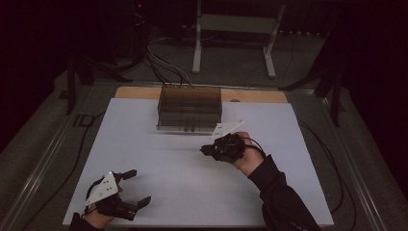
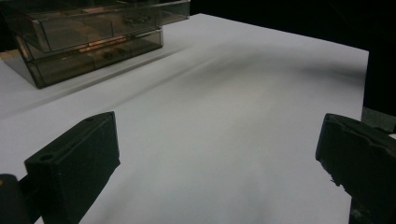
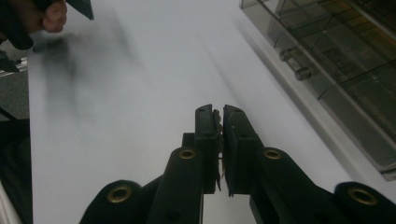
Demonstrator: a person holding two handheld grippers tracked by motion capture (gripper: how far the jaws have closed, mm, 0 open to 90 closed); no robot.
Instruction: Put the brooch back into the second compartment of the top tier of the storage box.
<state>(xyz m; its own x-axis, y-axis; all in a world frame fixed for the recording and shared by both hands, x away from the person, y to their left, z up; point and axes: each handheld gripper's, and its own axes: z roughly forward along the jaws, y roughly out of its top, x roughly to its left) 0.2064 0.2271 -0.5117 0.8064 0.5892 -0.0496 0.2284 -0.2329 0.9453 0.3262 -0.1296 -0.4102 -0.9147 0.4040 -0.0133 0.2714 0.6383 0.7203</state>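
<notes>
Two grippers are over the white table (image 1: 159,159): the right gripper (image 3: 219,122) pinches a small thin thing (image 3: 217,140), with the drawer box (image 1: 190,108) just beside it; the left gripper (image 1: 137,188) is spread wide.

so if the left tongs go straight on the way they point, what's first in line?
Way looks free: the left tongs, open, face bare white table. The drawer box lies off to one side; depth is unclear.

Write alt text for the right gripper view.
The right gripper is shut on something thin and dark, too small to identify, above a white table. A smoky clear drawer box lies at the right; the other hand is at the top left.
</notes>
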